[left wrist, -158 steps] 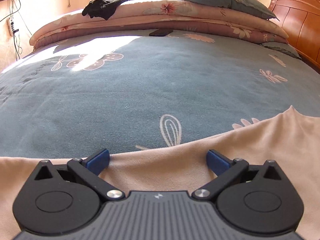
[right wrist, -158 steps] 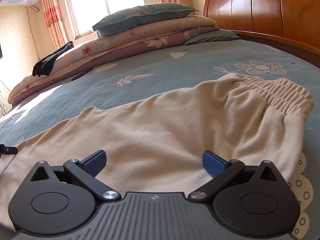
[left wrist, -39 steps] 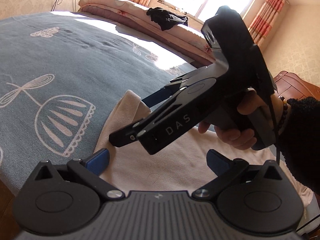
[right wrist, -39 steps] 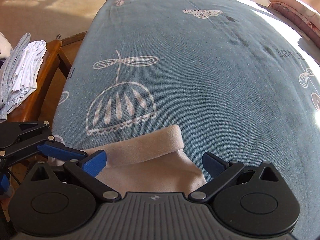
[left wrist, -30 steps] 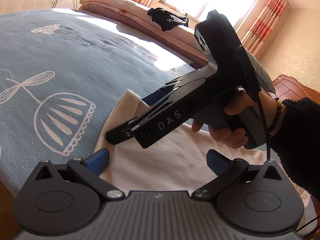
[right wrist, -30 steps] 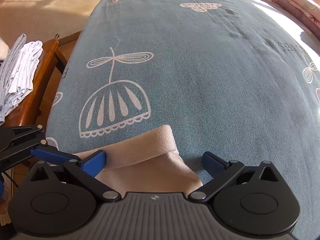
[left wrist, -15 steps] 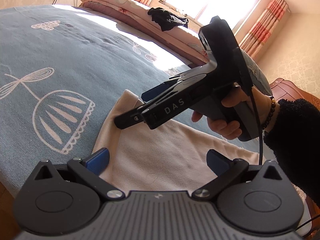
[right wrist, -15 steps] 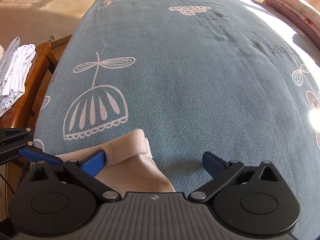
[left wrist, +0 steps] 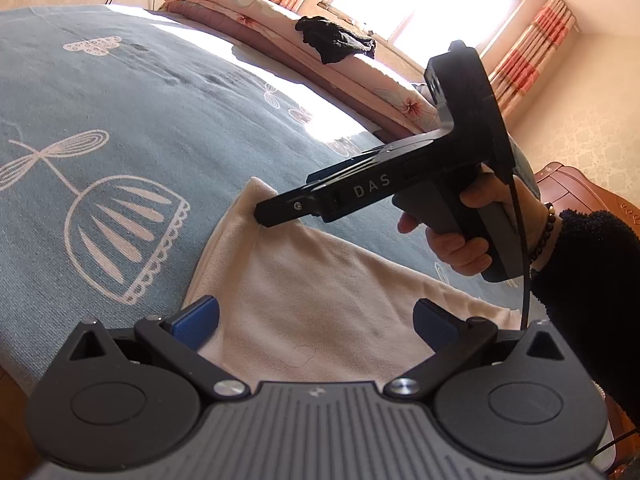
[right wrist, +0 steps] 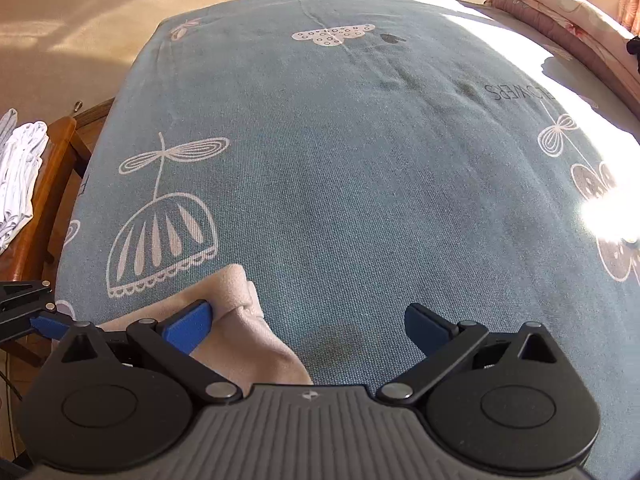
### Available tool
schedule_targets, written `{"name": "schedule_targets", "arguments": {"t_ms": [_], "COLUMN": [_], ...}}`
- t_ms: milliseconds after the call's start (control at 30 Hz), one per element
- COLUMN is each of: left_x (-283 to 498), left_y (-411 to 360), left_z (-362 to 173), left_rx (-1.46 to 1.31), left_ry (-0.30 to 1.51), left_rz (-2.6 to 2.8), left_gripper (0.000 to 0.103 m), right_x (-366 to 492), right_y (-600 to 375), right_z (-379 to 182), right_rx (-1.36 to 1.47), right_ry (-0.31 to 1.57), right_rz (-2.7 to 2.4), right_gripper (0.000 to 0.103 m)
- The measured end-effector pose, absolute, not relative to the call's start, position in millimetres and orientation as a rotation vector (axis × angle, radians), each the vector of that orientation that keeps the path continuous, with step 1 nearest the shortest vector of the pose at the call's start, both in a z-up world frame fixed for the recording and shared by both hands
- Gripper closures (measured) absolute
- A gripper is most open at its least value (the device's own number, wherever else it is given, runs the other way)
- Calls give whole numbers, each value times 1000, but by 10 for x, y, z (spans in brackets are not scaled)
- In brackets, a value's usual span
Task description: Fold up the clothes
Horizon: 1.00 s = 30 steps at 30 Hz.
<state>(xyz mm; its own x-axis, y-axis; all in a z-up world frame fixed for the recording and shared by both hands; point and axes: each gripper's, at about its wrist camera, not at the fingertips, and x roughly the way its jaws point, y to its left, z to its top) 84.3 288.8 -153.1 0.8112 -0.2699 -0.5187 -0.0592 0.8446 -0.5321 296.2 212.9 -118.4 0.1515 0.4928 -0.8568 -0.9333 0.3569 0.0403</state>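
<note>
a: beige garment [left wrist: 320, 280] lies flat on the blue bedsheet [left wrist: 120, 128], just in front of your left gripper [left wrist: 316, 320]. jaws wide apart, nothing btwn them.

b: and my right gripper [right wrist: 308, 326]?

a: also spread open. its left pad touches the garment's bunched corner [right wrist: 236, 284] but isn't clamped. your hand [left wrist: 472, 236] holds it over the cloth.

b: further back?

a: folded quilts [left wrist: 280, 40] w/ a black item [left wrist: 336, 40] on top, then the window [left wrist: 420, 4].
</note>
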Motion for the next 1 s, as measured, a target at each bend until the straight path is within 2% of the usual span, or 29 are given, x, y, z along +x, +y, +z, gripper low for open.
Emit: {"name": "schedule_targets", "arguments": {"t_ms": [667,1000], "left_x": [858,913], "left_y": [2831,2612], "left_z": [-1514,-1379], "left_rx": [-524,-393], "left_ry": [636,703], "left_rz": [-112,-81], "left_gripper": [1,1], "right_x": [2941,2580], "right_y": [2188,1608], "right_z": [-1200,-579], "right_rx": [-583,-695], "right_ry": [888,712], "right_rz": [1013,779], "right_gripper": [0,0]}}
